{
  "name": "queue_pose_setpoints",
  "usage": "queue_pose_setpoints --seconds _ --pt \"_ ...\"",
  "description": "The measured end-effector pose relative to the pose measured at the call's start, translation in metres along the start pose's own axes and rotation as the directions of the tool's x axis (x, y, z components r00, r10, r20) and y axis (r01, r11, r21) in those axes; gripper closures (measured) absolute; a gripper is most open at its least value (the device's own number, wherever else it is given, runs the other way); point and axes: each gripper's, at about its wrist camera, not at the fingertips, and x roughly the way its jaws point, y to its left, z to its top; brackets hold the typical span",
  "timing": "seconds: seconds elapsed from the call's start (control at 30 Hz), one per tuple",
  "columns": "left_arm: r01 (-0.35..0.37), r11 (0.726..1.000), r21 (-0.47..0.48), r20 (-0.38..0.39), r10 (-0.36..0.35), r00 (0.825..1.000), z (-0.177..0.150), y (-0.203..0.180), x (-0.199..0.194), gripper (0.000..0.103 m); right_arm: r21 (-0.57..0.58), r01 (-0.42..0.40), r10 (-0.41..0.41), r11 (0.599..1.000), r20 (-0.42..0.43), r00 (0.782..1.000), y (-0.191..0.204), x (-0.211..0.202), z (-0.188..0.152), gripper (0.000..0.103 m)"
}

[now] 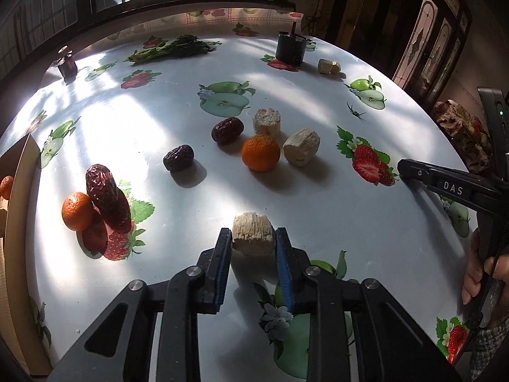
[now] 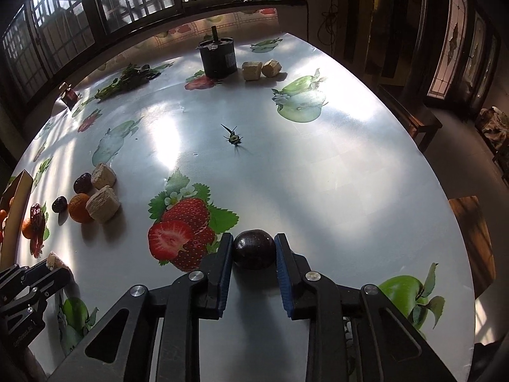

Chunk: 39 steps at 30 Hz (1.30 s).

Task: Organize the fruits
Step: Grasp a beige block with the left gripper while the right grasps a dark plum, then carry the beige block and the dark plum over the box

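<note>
Our left gripper [image 1: 253,238] clamps a pale sugarcane chunk [image 1: 253,234] on the fruit-print tablecloth [image 1: 318,197]; our right gripper [image 2: 253,251] clamps a dark round fruit [image 2: 254,249] beside a printed strawberry.

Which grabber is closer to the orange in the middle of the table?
Left. The left gripper, shut on a beige chunk, sits just in front of the orange. The right gripper, holding a dark round fruit, is far off to its right.
</note>
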Motion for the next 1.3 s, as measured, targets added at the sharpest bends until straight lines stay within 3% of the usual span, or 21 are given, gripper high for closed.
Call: queue_pose_setpoints --seconds 0.17,0.43,0.73,0.97,1.2,1.3 --pt "0.002 0.999 -0.032 0.055 0.0 0.998 -0.005 0.014 -0.03 0.077 0.007 -0.052 0.052 0.999 0.017 0.998 0.006 -0.014 -0.003 0.076" --pt "-0.021 0.992 -0.128 0.142 0.04 0.989 -0.02 0.059 -0.083 0.077 -0.039 -0.175 0.176 0.984 0.029 0.984 0.053 -0.042 -0.005 0.076" --pt "-0.065 0.941 -0.332 0.189 0.134 0.973 -0.048 0.152 -0.132 0.076 -0.135 -0.316 0.319 0.939 0.002 0.948 0.139 -0.063 -0.01 0.076" --pt "-0.183 0.883 -0.432 0.17 0.278 0.945 -0.066 0.222 -0.163 0.076 -0.243 -0.417 0.42 0.876 -0.04 0.906 0.226 -0.077 -0.008 0.076" --pt "-0.322 0.845 -0.427 0.088 0.393 0.915 -0.06 0.284 -0.171 0.076 -0.343 -0.495 0.491 0.798 -0.107 0.865 0.322 -0.072 -0.009 0.076" --pt "-0.333 0.833 -0.441 0.037 0.388 0.921 -0.059 0.31 -0.16 0.076 -0.35 -0.535 0.517 0.769 -0.153 0.842 0.357 -0.059 -0.01 0.075"
